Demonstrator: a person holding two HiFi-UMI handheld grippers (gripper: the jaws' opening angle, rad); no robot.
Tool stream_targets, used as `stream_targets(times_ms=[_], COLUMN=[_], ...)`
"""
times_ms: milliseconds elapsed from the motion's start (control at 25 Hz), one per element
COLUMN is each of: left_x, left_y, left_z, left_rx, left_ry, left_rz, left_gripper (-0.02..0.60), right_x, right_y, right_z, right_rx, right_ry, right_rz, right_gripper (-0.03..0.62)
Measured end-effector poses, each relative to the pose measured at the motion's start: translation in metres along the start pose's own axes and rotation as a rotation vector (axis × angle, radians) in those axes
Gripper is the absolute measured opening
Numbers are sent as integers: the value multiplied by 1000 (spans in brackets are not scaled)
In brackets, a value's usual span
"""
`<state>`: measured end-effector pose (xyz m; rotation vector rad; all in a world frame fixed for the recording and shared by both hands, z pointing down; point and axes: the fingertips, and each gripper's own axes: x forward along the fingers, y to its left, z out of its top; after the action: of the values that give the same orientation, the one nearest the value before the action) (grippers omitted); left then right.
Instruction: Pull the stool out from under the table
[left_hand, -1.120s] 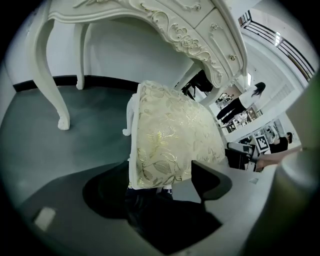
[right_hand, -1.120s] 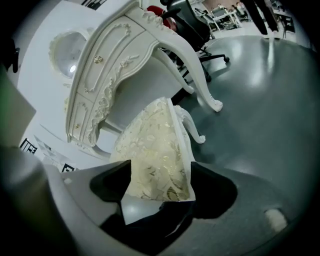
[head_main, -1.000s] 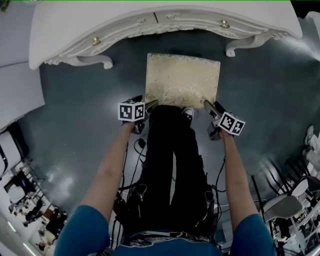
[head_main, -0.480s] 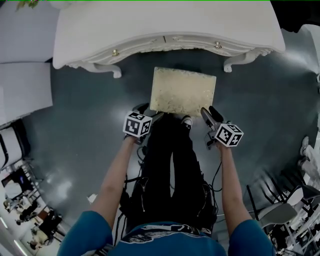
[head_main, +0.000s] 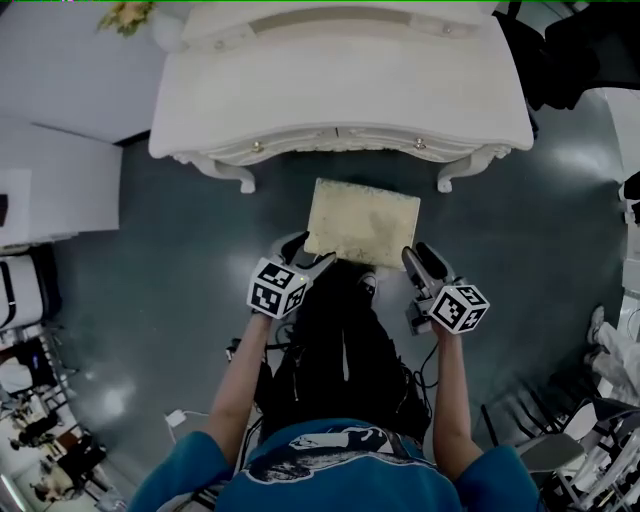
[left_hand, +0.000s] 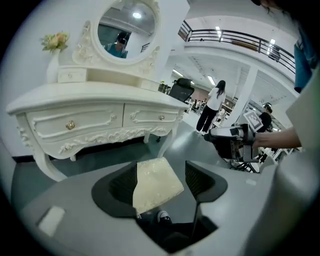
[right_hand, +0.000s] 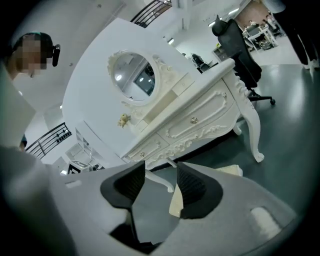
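Left tongs (head_main: 308, 252): handheld, marker cube at the rear, jaws standing apart after having just been closing; nothing pinched, and the left gripper view shows only the stool (head_main: 364, 218) lying well below, seen through the gap. Right tongs (head_main: 420, 258): handheld, marker cube at the rear, jaws likewise just closing and now parted by a narrower gap; nothing between the pads, only floor (head_main: 180, 250) and a pale table leg (right_hand: 156, 180) beyond them. Stool: one, rectangular, cream patterned top, standing on the dark floor just in front of the dressing table (head_main: 340, 90), between the table's two front legs and clear of its front edge; the near edge lies by the person's shoe (head_main: 368, 283). In the head view the two tongs sit one at each near corner of the stool, the left overlapping the corner, the right just beside it. Dressing table: white, carved, two drawers with small round knobs, oval mirror (left_hand: 127, 25) on top, a small bunch of flowers (left_hand: 55, 41) at its left end. Person: black trousers (head_main: 340, 350), blue top, both forearms extended.
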<state>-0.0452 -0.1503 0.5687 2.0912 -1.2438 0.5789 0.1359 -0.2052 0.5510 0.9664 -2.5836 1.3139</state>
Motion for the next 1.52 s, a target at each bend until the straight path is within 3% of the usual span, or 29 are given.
stream_targets(times_ms=[400,640,920,1200,1520], left_x=[-61,-85,-91,-96,-149], left_y=[-48,-70,-92,-86,-79], left_z=[82,129,133,139,127], left_rx=[97,131,122,104,94], left_ry=[-160,-265,-273,-293,-351], left_rz=[30,49,35,71,135], left_gripper=[262,224,181,147,90], right_x=[-20,-25,-28,-26,-21], right_y=[86,119,140,147,187], right_z=[52,88,95,80,59], right_rx=[-143,-288,-354,-394,-447], right_ry=[-26,-39,-40,-6,11], right_rz=[102,129,146,145,197], right_gripper=[167,159,138,108,75])
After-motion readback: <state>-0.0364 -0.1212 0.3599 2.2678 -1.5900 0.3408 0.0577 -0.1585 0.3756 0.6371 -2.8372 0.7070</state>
